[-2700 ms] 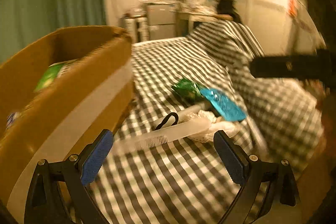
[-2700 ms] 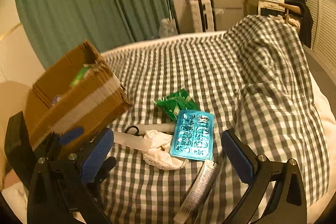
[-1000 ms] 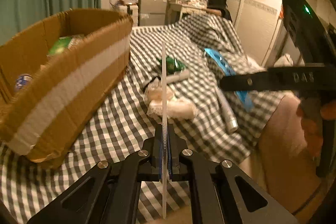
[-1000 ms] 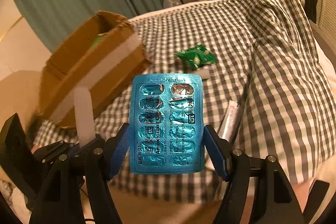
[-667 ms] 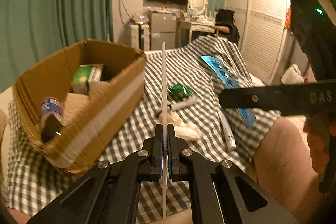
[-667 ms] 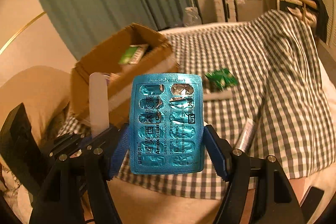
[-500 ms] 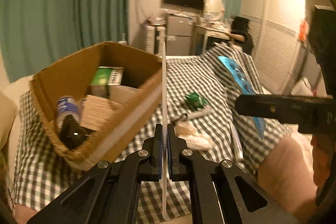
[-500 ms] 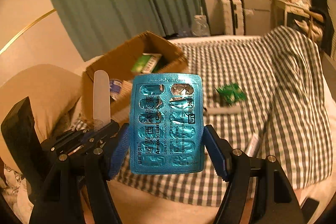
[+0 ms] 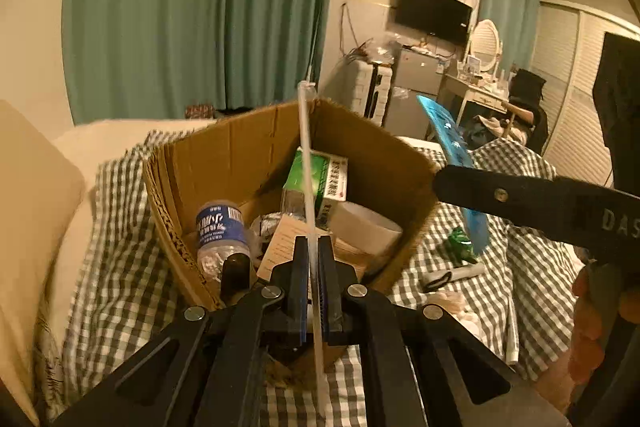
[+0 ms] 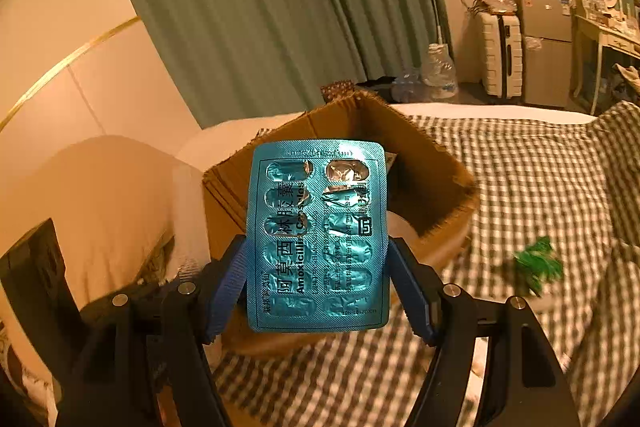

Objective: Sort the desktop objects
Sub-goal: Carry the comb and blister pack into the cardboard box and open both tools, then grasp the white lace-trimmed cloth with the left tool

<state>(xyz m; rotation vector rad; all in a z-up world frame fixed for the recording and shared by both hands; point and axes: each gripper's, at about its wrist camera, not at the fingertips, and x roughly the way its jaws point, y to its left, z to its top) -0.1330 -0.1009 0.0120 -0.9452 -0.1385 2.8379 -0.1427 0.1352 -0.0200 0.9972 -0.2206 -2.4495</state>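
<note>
My left gripper [image 9: 314, 267] is shut on a clear plastic comb [image 9: 307, 167], held edge-on and upright above the open cardboard box [image 9: 208, 155]. The box holds a water bottle [image 9: 218, 231], a green-and-white carton [image 9: 324, 175], papers and a white roll. My right gripper [image 10: 318, 267] is shut on a teal blister pack of capsules [image 10: 318, 235], held flat toward the camera in front of the box [image 10: 432, 163]. The pack also shows edge-on in the left wrist view [image 9: 452, 147], to the right of the box.
The box stands on a checked bedspread [image 10: 540, 179]. A green wrapper [image 10: 538, 265], a white tube [image 9: 460, 271], a black hair tie [image 9: 436, 281] and crumpled white cloth lie to the box's right. A pillow [image 9: 36, 195] is at the left. Green curtains hang behind.
Both grippers picked up their objects from the bed, the comb and the blister pack, lifted them, and swung left to the box. The box now lies directly below and ahead.
</note>
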